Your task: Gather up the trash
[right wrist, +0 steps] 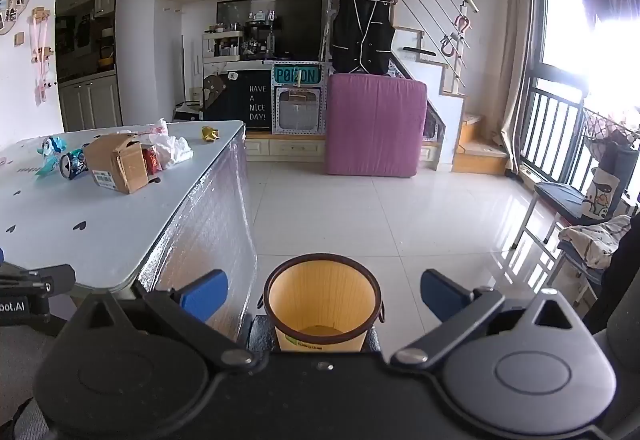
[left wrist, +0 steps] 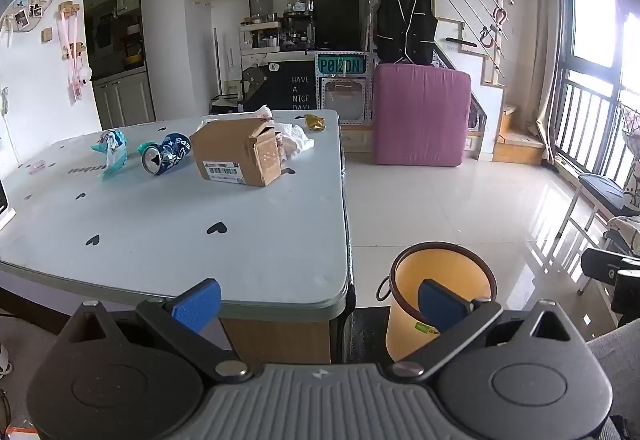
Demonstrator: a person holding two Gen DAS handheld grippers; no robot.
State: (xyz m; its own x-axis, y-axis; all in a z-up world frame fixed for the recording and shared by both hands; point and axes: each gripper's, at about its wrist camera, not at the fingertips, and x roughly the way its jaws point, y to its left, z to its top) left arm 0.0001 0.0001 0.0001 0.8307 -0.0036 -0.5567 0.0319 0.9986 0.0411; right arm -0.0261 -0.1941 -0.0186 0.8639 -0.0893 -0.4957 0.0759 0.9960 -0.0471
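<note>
White surface (left wrist: 168, 224) w/ box (left wrist: 236, 152) & can (left wrist: 166, 158) lies ahead-left of both empty, wide-open claws, left claw (left wrist: 316, 304) nearer; bin (right wrist: 322, 304) under right claw (right wrist: 324, 298).

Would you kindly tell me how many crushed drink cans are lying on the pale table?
1: a crushed blue aluminium can lies on the pale heart-patterned table, between the teal wrapper and the brown cardboard box. More may hide behind the box.

The left gripper (left wrist: 318, 304) stood with its jaws spread wide, nothing between the blue pads (left wrist: 197, 305), tilted somewhat downward. The right gripper (right wrist: 324, 298) was likewise wide open and empty, its blue pads (right wrist: 444, 299) far apart, angled down.
</note>
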